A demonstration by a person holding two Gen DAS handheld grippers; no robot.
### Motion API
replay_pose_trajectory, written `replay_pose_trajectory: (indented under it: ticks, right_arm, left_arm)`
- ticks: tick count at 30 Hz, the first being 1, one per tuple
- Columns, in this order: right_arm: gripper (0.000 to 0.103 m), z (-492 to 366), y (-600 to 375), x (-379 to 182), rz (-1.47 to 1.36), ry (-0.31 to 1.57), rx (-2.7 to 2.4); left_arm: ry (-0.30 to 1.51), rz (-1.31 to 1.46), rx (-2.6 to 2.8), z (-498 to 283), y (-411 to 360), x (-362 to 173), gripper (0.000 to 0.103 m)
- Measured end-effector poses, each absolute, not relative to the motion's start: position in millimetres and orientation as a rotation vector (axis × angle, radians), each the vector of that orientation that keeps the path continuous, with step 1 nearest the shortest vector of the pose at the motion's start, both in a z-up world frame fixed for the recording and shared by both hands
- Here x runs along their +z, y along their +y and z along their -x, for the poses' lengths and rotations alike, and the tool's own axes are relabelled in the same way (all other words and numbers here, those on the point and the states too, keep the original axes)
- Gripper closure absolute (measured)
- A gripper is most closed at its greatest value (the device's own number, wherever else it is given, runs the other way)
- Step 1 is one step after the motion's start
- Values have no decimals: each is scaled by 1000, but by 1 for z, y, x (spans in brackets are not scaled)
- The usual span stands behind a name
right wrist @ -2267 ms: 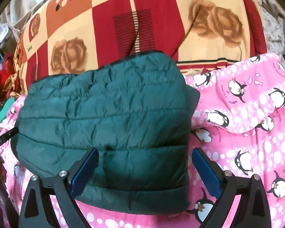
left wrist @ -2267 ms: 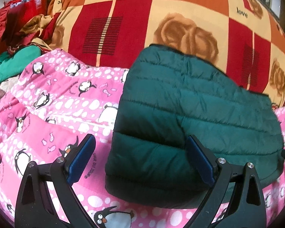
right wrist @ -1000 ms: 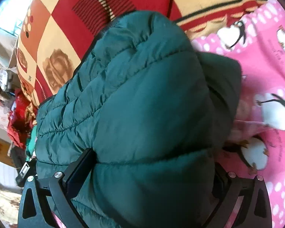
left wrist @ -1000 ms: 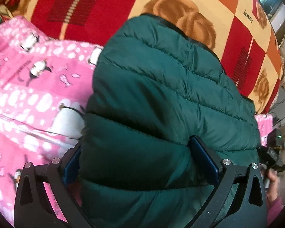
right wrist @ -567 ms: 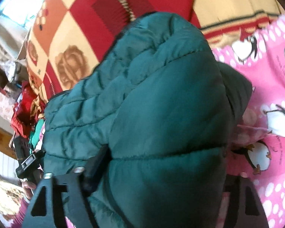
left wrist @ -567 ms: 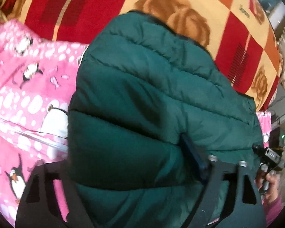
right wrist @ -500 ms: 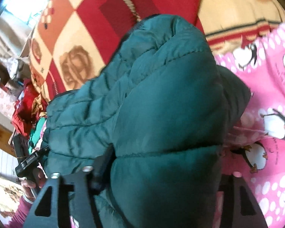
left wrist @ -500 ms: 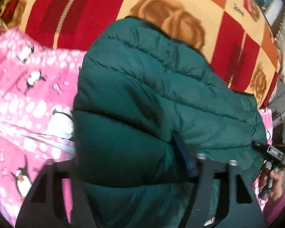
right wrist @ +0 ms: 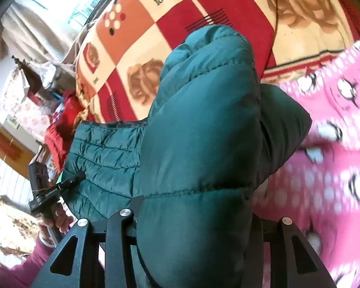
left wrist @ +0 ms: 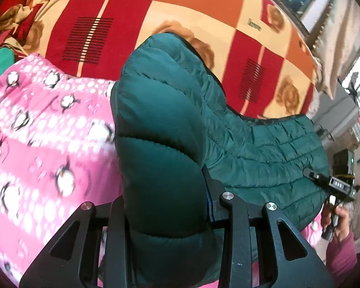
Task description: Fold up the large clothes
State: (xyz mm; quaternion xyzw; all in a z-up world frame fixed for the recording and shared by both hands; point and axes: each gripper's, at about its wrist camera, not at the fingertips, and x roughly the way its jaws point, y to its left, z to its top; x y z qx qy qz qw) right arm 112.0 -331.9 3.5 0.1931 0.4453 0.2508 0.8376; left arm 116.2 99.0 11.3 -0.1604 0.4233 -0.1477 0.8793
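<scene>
Left gripper (left wrist: 165,206) and right gripper (right wrist: 194,213) closing, clamped on bunched green puffer jacket (left wrist: 264,148) (pads mostly buried, fingertips hidden); lower frame swallowed by fabric.

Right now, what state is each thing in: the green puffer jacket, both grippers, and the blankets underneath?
Green puffer jacket: folded, near edge bunched and raised off the bedding.
Left gripper: jaws closing, pinching a thick fold of the jacket.
Right gripper: jaws closing, pinching the jacket's other end.
Pink penguin blanket: spread, rumpled.
Red and orange rose blanket: spread flat behind.
</scene>
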Motion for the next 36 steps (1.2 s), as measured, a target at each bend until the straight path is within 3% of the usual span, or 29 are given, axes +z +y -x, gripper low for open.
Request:
replay_pose_trajectory:
  ticks: [5,7,9,10,12,22,36]
  right_arm:
    - [53,-76,-337,-22,-408,1011,486]
    - [41,-76,-340,-37,-438,1039,430]
    - [22,-79,-341,-55,-429,1071,340]
    - [20,-80,-340,-64,-432,1080,312]
    - [19,-81,-341,-68,-437,1061,298]
    - [19,-42,-325,2,-249,926,138]
    - [17,10,-265,36,-76,735,88]
  left_arm:
    - [920,255,-270,-79,98,-10,65]
    - [931,231,-217,-75,99,-25,43]
    - [949,238,-193,-80,102,-41,27]
    - [947,259,-175,-82,104,-47,16]
    - [926,268,-132,-85,107,-50,9]
    - [810,160,-9,-40,96,-3,9]
    - [720,9,19,-12,28,17,9]
